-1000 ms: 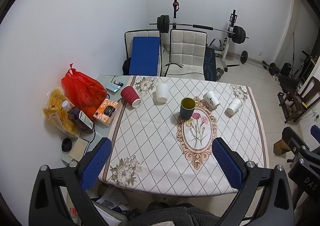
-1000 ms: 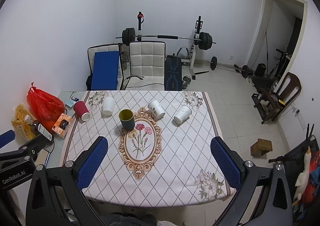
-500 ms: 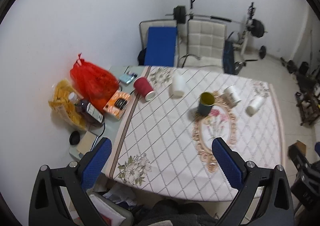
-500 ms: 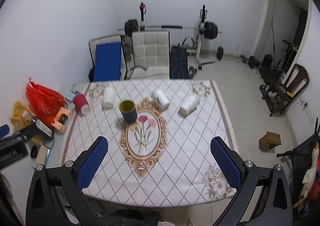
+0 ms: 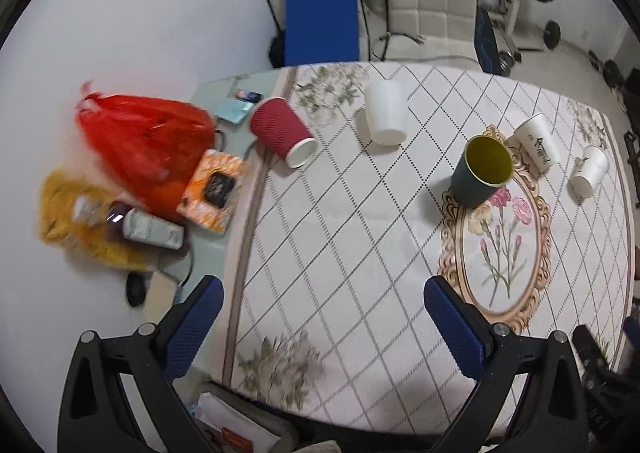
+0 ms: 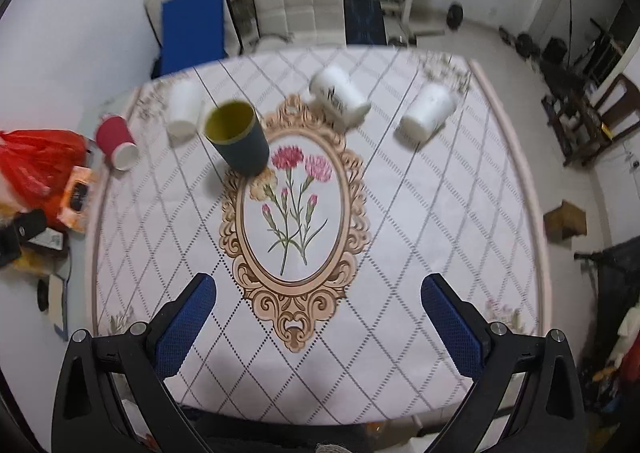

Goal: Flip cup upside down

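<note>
Hovering above table: left gripper [image 5: 320, 317] and right gripper [image 6: 318, 315], jaws spread, empty; upright dark yellow-lined paper cup [image 6: 237, 137] stands mouth-up, likely target, unflipped.

From my left wrist camera I see the left gripper [image 5: 320, 317] held above the near edge of the table [image 5: 360, 253], its blue-padded fingers [image 5: 192, 327] spread wide with nothing between them. A dark cup [image 5: 482, 173] with a yellow inside stands upright at the top of the floral oval on the tablecloth. A red cup [image 5: 282, 131] lies on its side near the left edge, a white cup [image 5: 386, 113] sits beyond it, and two more white cups [image 5: 538, 141] lie tipped at the right. Left of the cloth I make out a red bag [image 5: 144, 149] and an orange packet [image 5: 214, 189], both blurred.
</note>
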Action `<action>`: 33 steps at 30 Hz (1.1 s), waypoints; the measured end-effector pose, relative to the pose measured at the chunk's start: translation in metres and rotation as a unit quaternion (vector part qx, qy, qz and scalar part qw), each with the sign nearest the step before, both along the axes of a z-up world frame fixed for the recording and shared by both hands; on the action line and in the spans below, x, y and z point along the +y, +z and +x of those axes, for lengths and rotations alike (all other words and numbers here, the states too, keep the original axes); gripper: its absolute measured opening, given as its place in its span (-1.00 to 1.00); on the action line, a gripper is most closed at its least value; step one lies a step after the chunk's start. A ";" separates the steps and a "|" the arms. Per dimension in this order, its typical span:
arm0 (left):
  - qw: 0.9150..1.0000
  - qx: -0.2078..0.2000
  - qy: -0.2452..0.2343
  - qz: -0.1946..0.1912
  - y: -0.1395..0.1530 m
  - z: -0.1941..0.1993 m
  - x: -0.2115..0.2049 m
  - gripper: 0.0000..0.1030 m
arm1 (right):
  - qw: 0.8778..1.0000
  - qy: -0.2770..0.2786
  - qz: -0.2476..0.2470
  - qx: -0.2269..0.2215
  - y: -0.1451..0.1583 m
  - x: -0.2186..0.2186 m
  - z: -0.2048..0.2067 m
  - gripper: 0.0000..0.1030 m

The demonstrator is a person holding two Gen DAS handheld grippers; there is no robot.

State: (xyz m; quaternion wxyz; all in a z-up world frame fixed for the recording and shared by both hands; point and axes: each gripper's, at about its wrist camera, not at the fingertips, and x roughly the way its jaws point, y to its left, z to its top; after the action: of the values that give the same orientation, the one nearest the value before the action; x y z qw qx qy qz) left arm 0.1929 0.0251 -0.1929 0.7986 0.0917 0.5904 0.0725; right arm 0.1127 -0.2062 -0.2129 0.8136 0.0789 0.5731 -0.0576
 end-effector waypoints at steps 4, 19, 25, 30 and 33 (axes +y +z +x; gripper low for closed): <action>1.000 0.024 -0.013 0.001 -0.034 0.051 -0.002 1.00 | 0.999 -0.013 0.008 0.040 -0.041 0.005 0.038 1.00; 0.985 0.131 0.016 -0.114 -0.140 0.228 -0.002 0.97 | 0.990 -0.050 -0.003 0.133 -0.133 0.005 0.143 1.00; 0.979 0.159 -0.009 -0.128 -0.173 0.274 -0.023 0.96 | 0.985 -0.068 -0.008 0.155 -0.150 -0.003 0.153 1.00; 0.977 0.179 -0.038 -0.107 -0.197 0.293 -0.041 0.96 | 0.983 -0.079 -0.011 0.167 -0.160 -0.007 0.158 1.00; 0.976 0.190 -0.047 -0.099 -0.210 0.298 -0.047 0.96 | 0.981 -0.085 -0.009 0.174 -0.165 -0.008 0.162 1.00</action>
State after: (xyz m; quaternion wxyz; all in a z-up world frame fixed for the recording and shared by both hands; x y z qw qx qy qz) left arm 0.4908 -0.0220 -0.4027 0.6792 0.0522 0.7308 -0.0427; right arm 0.2744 -0.2143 -0.3780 0.6940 0.1086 0.6969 -0.1443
